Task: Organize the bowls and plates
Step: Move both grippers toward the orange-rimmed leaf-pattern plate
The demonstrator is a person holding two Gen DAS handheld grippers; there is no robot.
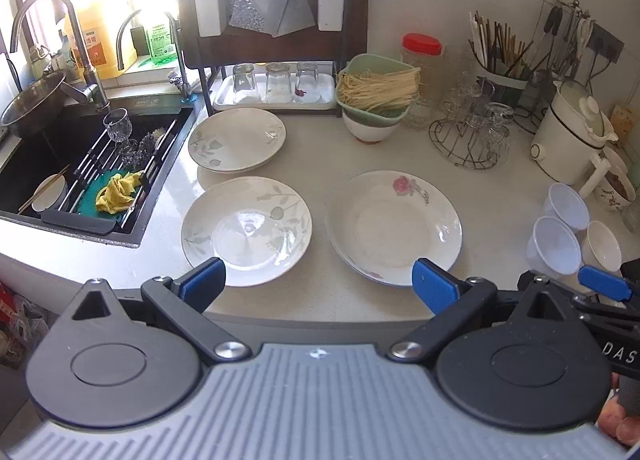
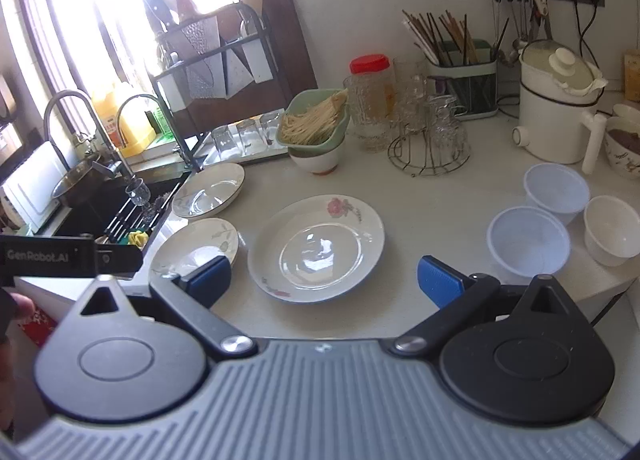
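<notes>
The left gripper (image 1: 318,284) is spread wide and holds nothing; it hangs over the near edge of the counter (image 1: 496,180). The right gripper (image 2: 324,282) is also released and empty.

Three plates lie apart on the counter. The rose plate (image 1: 394,226) is in the middle, the near leaf plate (image 1: 246,230) is to its left, and the far leaf plate (image 1: 237,139) sits behind it, next to the sink (image 1: 36,164). All look empty. At the right stand two clear plastic bowls (image 2: 528,246) and one white bowl (image 2: 612,230), close together and empty.

A green basket (image 1: 378,90) holds dry noodles and rests on a white bowl with a red foot (image 1: 368,130). A white tray (image 1: 276,94) carries three glasses turned upside down. In the sink, a rack holds a stemmed glass (image 1: 117,125) and a yellow cloth (image 1: 118,190); a small bowl with chopsticks (image 1: 48,192) lies beside.

The window light washes out the bottles behind the tap. The near rims of the near leaf plate and the rose plate are hidden by the blue fingers.
</notes>
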